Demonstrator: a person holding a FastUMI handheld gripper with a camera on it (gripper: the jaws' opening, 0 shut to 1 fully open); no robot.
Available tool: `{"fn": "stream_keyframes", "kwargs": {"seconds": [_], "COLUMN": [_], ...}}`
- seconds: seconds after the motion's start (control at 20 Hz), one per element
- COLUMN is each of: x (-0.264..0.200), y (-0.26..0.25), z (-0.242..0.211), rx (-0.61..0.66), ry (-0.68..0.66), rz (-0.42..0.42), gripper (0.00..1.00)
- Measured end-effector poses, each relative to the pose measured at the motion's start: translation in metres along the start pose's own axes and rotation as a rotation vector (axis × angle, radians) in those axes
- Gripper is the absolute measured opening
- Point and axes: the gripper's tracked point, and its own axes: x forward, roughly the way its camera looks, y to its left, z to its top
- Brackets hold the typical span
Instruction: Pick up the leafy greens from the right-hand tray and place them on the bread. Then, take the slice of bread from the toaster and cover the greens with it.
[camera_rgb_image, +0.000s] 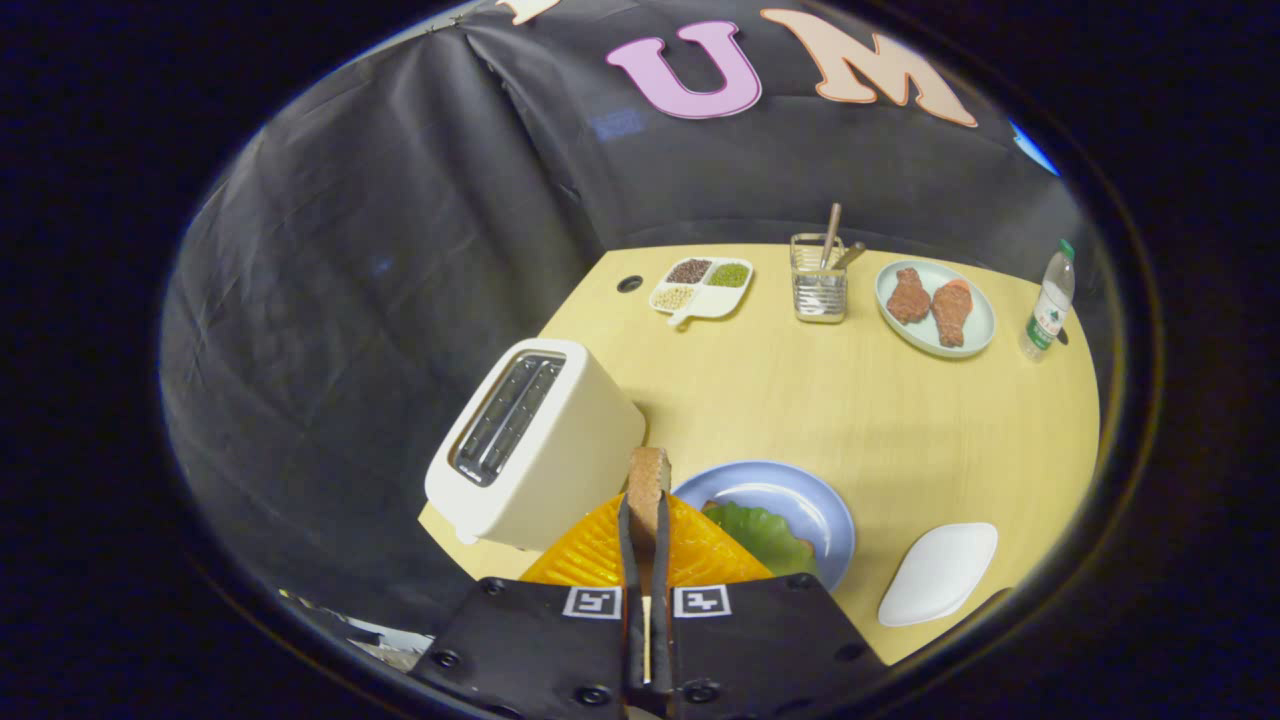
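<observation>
- Bread slice (647, 478) stands on edge, pinched between the two fingers of the tool (647, 520), which are pressed nearly together on it; its lower part is hidden between them.
- Leafy greens (762, 537) lie on the blue plate (790, 492) just right of the fingers; the bread under them barely shows, and the tool hides part of the plate.
- One toaster (535, 440) sits left of the tool, two slots, both dark inside.
- One white tray (938, 573) lies right of the plate.
- Far across the table (880, 420): one divided dish (703, 285), one utensil holder (819, 278), one plate of two meat pieces (935, 307), one bottle (1046, 302).
</observation>
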Motion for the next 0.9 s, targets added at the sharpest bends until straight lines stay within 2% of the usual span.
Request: {"fn": "stream_keyframes", "kwargs": {"seconds": [0.4,0.75,0.8,0.9], "x": [0.016,0.020,0.020,0.020], "y": [-0.020,-0.060,-0.066,-0.079], "z": [-0.031,-0.049,-0.052,-0.057], "rx": [0.112,0.131,0.132,0.127], "ry": [0.028,0.030,0.026,0.030], "rz": [0.027,-0.038,-0.051,-0.080], "gripper": [0.05,0.08,0.15,0.21]}}
